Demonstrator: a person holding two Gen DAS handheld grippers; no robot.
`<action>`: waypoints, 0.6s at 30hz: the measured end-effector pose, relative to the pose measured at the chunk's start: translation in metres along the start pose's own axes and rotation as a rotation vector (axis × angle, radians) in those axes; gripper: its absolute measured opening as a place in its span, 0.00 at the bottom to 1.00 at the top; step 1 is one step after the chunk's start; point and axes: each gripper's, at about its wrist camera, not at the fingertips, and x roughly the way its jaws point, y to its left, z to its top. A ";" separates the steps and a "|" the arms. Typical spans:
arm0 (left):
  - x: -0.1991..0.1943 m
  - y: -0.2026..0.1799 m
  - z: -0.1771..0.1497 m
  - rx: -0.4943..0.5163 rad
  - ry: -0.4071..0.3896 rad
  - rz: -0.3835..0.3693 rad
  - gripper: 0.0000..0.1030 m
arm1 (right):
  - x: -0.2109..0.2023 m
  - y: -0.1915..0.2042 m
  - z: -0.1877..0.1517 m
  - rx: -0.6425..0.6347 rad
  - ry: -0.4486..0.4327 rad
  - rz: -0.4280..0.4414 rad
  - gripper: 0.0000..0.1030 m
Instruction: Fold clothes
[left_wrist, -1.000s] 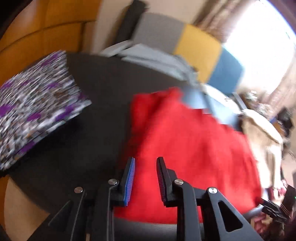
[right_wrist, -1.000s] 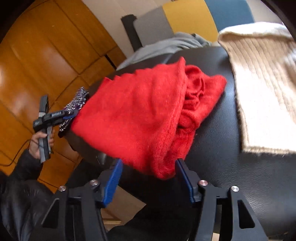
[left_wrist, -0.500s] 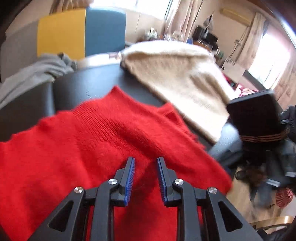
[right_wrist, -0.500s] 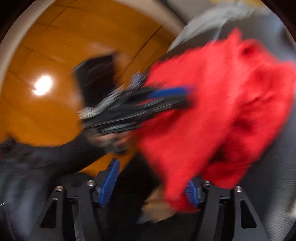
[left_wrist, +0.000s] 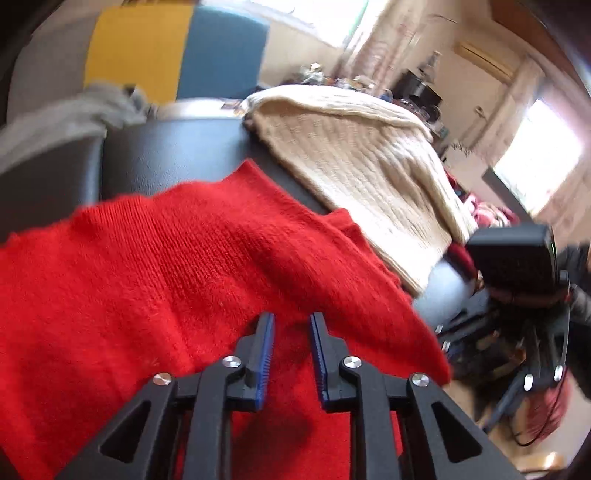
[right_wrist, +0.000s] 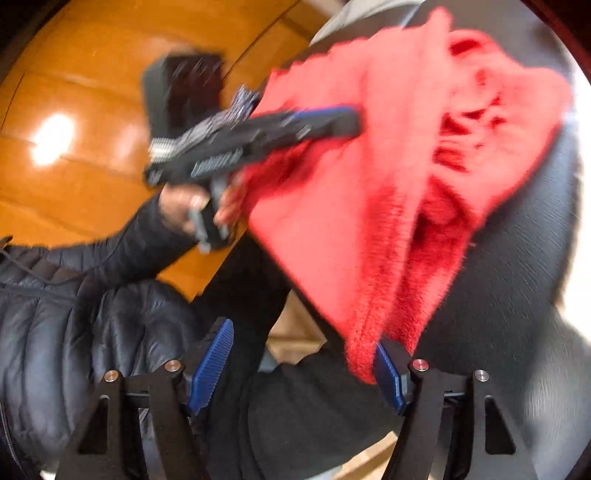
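red sweater on black seat | cream knit beside (touching)

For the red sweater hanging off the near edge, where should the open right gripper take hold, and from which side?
Probably the drooping corner of the red sweater, where folded layers hang off the edge of the black surface into free air. The right gripper is open, one pad already beside that tip, so come from below and in front and close across the bunched thickness. The left gripper is over the flat part.
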 end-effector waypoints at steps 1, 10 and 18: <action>-0.007 -0.003 -0.005 0.014 -0.012 0.010 0.24 | -0.007 0.003 -0.004 0.019 -0.036 -0.046 0.70; -0.046 0.017 -0.035 -0.060 -0.055 0.071 0.25 | -0.059 0.039 0.048 -0.085 -0.423 -0.452 0.71; -0.071 0.037 -0.056 -0.113 -0.097 0.119 0.25 | -0.026 0.031 0.116 -0.070 -0.426 -0.623 0.21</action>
